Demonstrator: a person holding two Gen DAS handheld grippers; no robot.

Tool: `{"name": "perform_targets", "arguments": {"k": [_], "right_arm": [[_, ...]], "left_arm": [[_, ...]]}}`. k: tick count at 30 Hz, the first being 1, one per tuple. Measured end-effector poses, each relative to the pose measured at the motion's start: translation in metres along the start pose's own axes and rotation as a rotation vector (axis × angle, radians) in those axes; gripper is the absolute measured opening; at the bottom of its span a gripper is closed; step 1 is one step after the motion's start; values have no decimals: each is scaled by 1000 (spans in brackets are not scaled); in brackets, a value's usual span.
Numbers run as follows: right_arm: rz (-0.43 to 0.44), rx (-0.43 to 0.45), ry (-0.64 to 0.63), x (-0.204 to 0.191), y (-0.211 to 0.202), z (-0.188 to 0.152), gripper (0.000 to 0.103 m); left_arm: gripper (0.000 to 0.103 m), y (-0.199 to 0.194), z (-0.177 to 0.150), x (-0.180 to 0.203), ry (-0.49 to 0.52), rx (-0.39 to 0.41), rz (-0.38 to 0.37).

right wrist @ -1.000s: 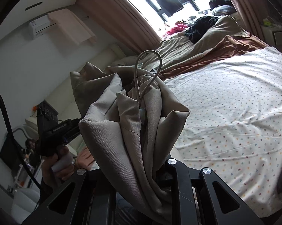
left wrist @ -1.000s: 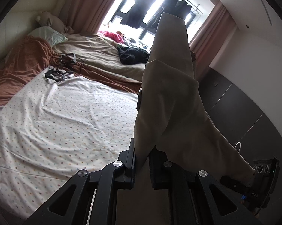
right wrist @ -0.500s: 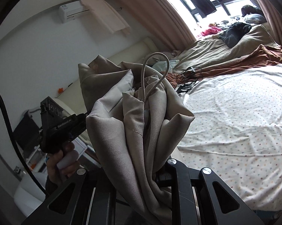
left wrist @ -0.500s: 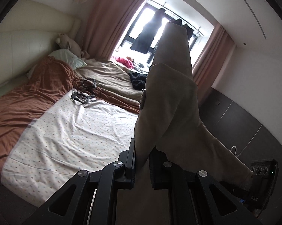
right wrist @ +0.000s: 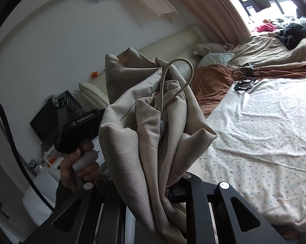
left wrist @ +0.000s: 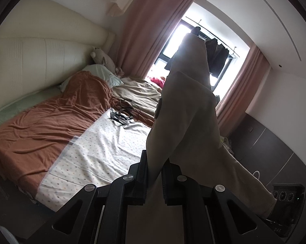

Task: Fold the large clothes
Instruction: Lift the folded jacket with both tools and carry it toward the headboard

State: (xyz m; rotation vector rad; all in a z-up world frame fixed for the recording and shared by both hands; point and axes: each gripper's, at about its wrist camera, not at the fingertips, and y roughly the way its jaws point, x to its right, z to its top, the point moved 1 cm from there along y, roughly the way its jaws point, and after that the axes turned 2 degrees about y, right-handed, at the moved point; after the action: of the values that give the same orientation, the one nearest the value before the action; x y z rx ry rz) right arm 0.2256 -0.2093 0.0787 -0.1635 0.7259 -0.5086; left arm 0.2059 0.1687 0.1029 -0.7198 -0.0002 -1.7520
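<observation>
A large beige garment (left wrist: 185, 109) is held up in the air between both grippers, off the bed. My left gripper (left wrist: 154, 174) is shut on one edge of it; the cloth rises in a tall fold and stretches away to the right. In the right wrist view the same beige garment (right wrist: 153, 134) bunches thickly, with a drawcord loop (right wrist: 177, 81) sticking up. My right gripper (right wrist: 165, 191) is shut on that bunch. To the left there a hand (right wrist: 79, 166) holds the left gripper's black handle (right wrist: 79, 128).
A bed with a white dotted sheet (left wrist: 95, 152) and a rust-brown blanket (left wrist: 51, 126) lies ahead. Cables (left wrist: 120, 116), pillows, a plush toy (left wrist: 101, 58) and dark clothes (right wrist: 293, 34) lie farther back. Pink curtains (left wrist: 153, 30) frame a bright window. A dark cabinet (left wrist: 275, 142) stands right.
Both grippers have pulled back from the bed and risen a little with the garment still gripped. The bed now looks farther off, and more of the headboard and wall shows.
</observation>
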Motion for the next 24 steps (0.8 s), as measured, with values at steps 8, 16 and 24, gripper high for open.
{"name": "perform_targets", "arguments": {"k": [8,16,24], "right_arm": [[64,-83,-12,-11,88,13,17],[111,-155,-7,-3,177,31,17],[152,-249,-41,1,272,60,17]], "left_arm": [[11,2,25,-68,-25,16,56],[11,22,44,-133,-61,14,118],[11,48,66,-201,-127,46,133]]}}
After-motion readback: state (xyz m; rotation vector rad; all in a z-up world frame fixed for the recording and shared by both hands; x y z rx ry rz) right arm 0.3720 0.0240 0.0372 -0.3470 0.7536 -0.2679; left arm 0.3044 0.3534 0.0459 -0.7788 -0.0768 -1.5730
